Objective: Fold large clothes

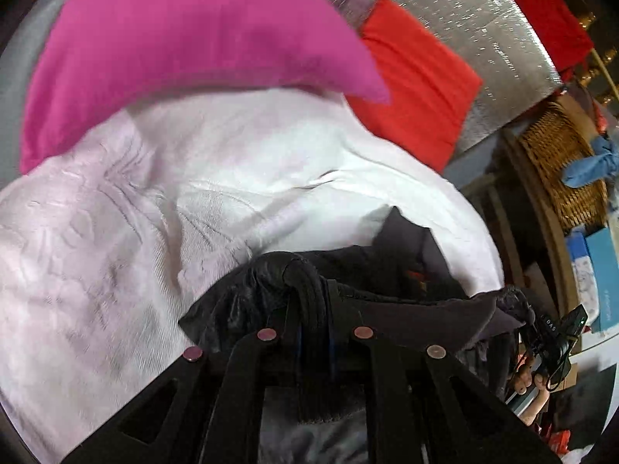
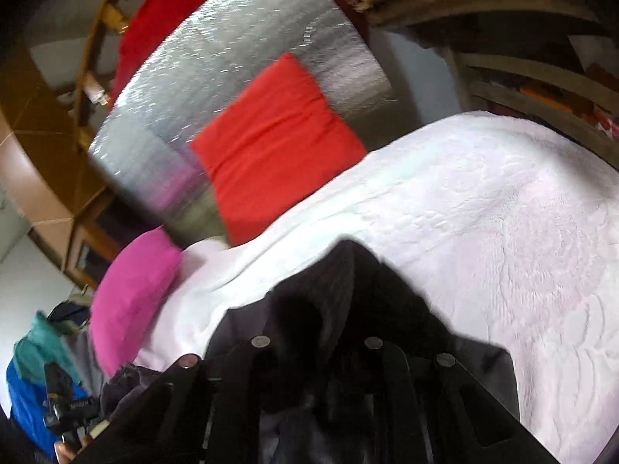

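step: carrying dark garment (image 1: 387, 274) over white bed cover (image 1: 154, 232) | left gripper (image 1: 309, 290) and right gripper (image 2: 309, 332): jaws clamped on its fabric | next: likely spread it flat, corners apart

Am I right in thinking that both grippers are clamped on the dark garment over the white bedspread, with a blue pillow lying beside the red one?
Not quite: the pillow beside the red pillow is pink, as the right wrist view shows. The rest stands: left gripper and right gripper hold the dark garment over the white bedspread.
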